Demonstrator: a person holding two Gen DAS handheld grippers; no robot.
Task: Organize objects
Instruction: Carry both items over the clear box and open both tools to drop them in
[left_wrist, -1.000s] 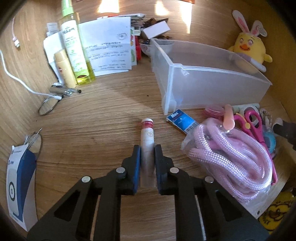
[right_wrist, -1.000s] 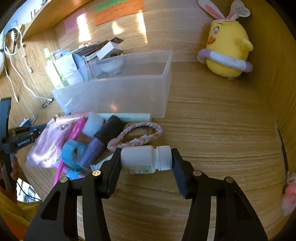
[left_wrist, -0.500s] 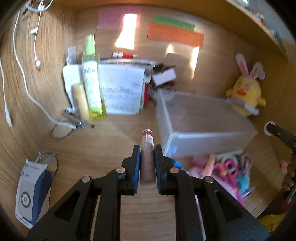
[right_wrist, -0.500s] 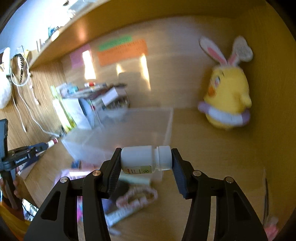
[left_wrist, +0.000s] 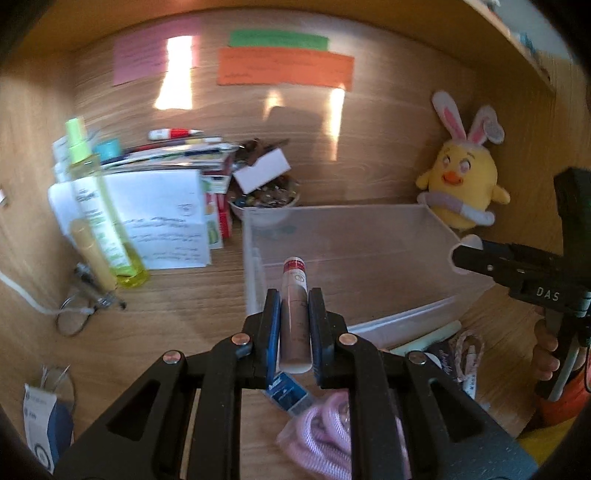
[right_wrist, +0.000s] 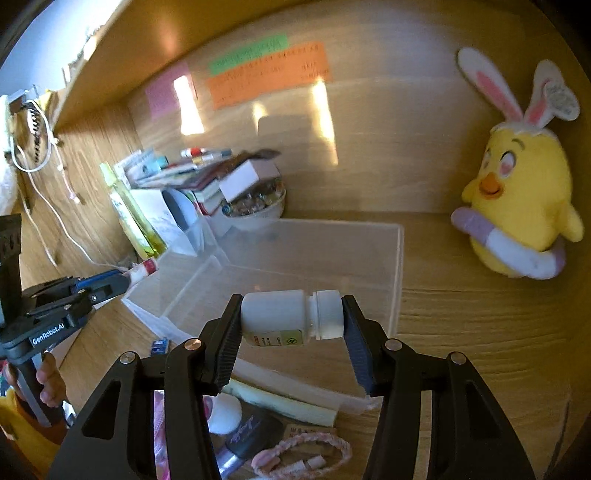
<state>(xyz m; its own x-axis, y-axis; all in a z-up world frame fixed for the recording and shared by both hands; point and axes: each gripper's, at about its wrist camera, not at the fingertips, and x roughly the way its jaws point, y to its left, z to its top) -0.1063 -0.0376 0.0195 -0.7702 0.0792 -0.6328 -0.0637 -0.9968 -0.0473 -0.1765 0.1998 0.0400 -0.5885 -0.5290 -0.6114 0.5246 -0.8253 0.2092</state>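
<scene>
Tube (left_wrist: 293, 314) with a red cap is clamped lengthwise in the left gripper (left_wrist: 293, 325), held above the near left corner of a clear plastic bin (left_wrist: 369, 251). White pill bottle (right_wrist: 291, 317) is gripped sideways by the right gripper (right_wrist: 291, 332) over the bin's front wall. Yellow plush chick (right_wrist: 517, 206) is seated beside the bin.

We count one clear plastic bin (left_wrist: 369, 236), one yellow chick toy (left_wrist: 461, 181), three paper notes on the back wall: pink (left_wrist: 147, 59), green (left_wrist: 277, 38), orange (left_wrist: 284, 68). One green spray bottle (left_wrist: 99, 206), one bowl of small bits (left_wrist: 264, 201), one white pill bottle (right_wrist: 288, 317), one slim tube (left_wrist: 293, 314), one pink rope bundle (left_wrist: 325, 435), one braided bracelet (right_wrist: 303, 452). Books in the stack are too blurred to count.
</scene>
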